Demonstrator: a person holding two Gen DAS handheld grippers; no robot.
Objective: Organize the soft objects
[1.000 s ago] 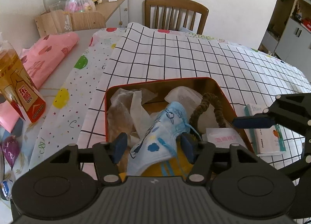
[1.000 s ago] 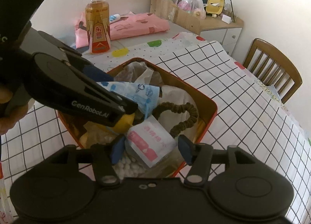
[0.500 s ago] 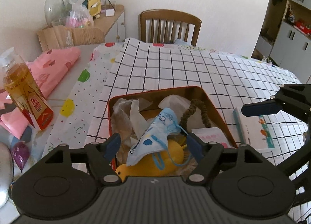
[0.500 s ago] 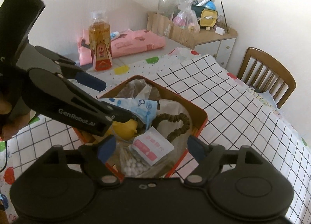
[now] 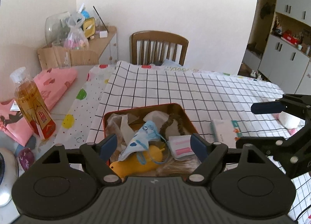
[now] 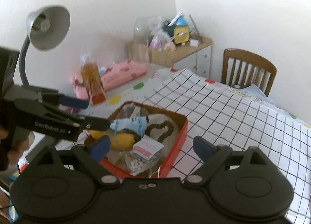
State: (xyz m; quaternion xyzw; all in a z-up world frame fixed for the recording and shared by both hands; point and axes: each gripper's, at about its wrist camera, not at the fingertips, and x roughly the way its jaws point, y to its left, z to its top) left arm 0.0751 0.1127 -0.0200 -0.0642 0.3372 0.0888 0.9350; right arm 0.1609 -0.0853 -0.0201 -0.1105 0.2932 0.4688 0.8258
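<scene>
A red tin (image 5: 176, 106) (image 6: 176, 147) on the checked cloth holds soft things: a blue printed face mask (image 5: 142, 139) (image 6: 134, 124), a yellow plush toy (image 5: 140, 162) (image 6: 122, 139), a brown hair tie (image 5: 175, 123) (image 6: 164, 129), a pink tissue pack (image 5: 180, 147) (image 6: 146, 147) and a bag of white beads (image 6: 137, 162). My left gripper (image 5: 153, 145) is open and empty above the tin's near side. My right gripper (image 6: 150, 147) is open and empty, raised above the tin.
A tea bottle (image 5: 34, 105) and pink cloth (image 5: 56, 86) lie at the left. A small packet (image 5: 225, 131) lies right of the tin. A desk lamp (image 6: 46, 27), a wooden chair (image 5: 159, 49) and a cluttered cabinet (image 6: 171, 49) stand around the table (image 5: 204, 91).
Both grippers have lifted up and back from the tin and opened wider. The mask now lies loose on the yellow toy in the tin.
</scene>
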